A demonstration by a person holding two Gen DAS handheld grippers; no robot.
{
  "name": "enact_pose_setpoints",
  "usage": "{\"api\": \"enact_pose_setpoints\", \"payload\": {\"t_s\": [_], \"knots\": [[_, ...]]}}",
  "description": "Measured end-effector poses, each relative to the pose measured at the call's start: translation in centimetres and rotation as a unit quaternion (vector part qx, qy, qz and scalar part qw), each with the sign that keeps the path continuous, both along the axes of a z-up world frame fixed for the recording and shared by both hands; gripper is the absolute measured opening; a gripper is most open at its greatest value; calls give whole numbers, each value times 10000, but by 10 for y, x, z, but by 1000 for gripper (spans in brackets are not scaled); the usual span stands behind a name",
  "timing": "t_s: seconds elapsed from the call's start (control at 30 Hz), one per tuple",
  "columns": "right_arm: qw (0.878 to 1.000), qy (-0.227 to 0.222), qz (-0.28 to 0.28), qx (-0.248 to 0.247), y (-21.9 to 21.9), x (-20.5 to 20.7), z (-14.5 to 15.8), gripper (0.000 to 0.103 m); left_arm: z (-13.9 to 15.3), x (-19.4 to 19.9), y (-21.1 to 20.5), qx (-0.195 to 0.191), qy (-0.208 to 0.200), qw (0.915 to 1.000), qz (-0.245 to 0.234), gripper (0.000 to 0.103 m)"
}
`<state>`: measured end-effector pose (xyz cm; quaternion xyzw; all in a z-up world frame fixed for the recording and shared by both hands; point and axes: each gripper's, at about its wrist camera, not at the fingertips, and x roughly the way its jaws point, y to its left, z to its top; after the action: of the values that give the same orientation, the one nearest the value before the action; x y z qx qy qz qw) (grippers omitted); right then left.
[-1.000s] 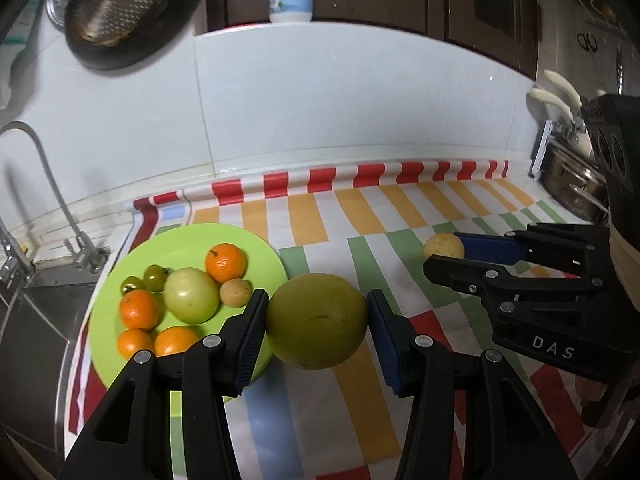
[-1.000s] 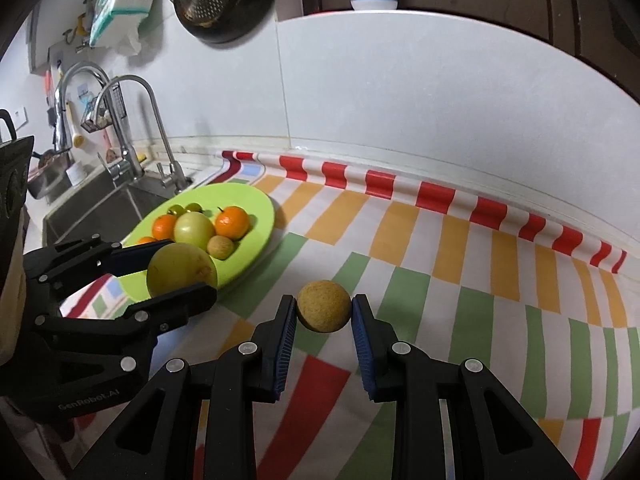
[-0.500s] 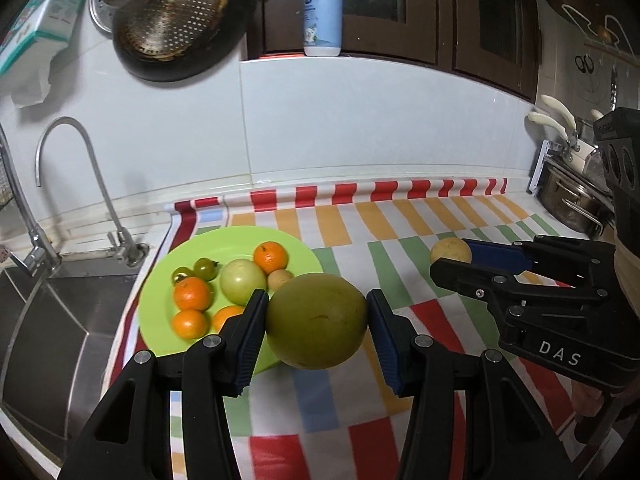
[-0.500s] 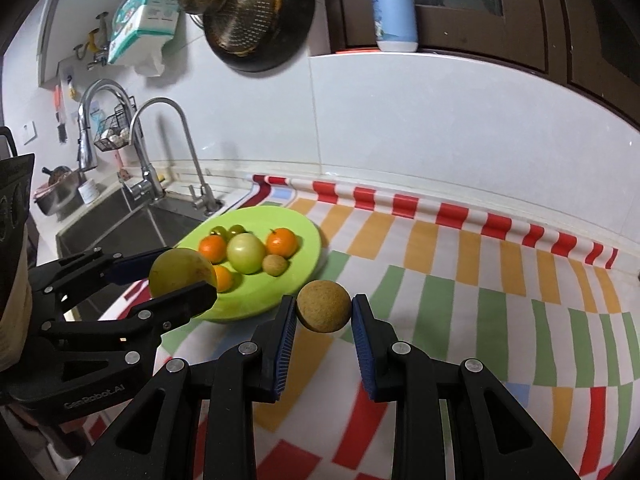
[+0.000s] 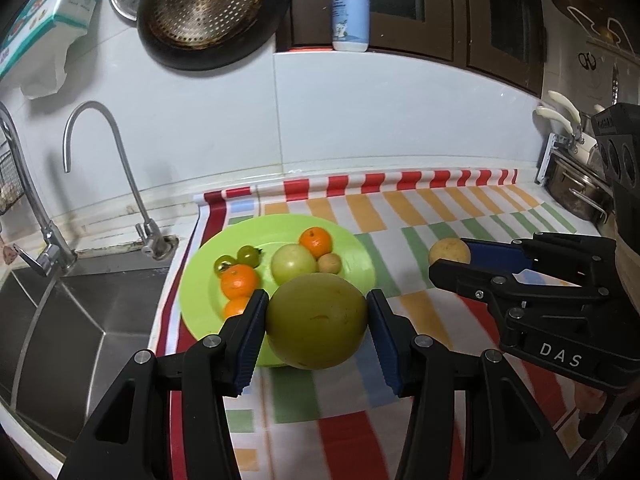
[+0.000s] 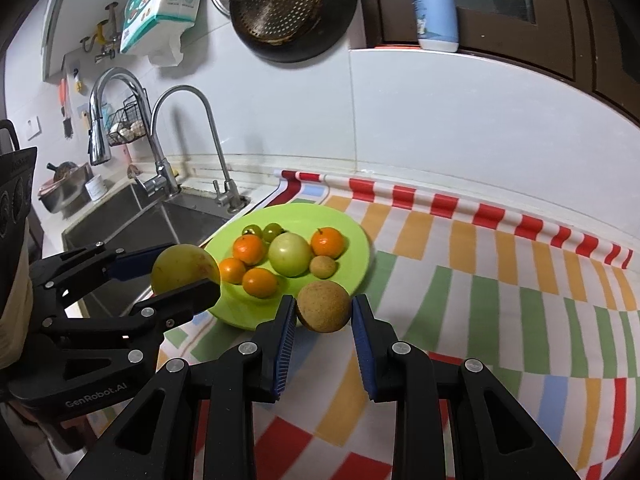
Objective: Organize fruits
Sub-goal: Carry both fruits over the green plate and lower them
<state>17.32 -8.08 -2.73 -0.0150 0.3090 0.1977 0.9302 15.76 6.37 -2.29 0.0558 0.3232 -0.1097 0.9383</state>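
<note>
Round smooth green fruit [image 5: 317,321] clamped in left jaws, small rough brown fruit [image 6: 323,307] clamped in right jaws

A large yellow-green round fruit [image 5: 317,321] sits clamped between blue finger pads, raised over the near edge of the lime-green plate [image 5: 208,280]. A smaller brown, rough-skinned round fruit [image 6: 323,307] is pinched the same way, off the desk near the plate's 5 o'clock edge. On the plate, a pale green fruit [image 6: 289,254] lies at centre, two small green tomatoes [image 6: 264,231] at 11 o'clock, an orange [image 6: 327,242] at 2, three more oranges [image 6: 249,267] from 8 to 10, and a small tan fruit [image 6: 323,266] at 4.
</note>
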Motion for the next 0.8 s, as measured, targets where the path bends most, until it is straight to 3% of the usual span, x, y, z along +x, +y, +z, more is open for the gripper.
{"api": "enact_pose_setpoints", "payload": {"t_s": [0.37,0.8], "knots": [[9996,281,-26,-23,43,28,-17,29,-17,27,42,109,177,9998,23,50],[9980,580,-239,-81,66,65,-38,29,-28,88,50,72,184,9991,-377,50]]}}
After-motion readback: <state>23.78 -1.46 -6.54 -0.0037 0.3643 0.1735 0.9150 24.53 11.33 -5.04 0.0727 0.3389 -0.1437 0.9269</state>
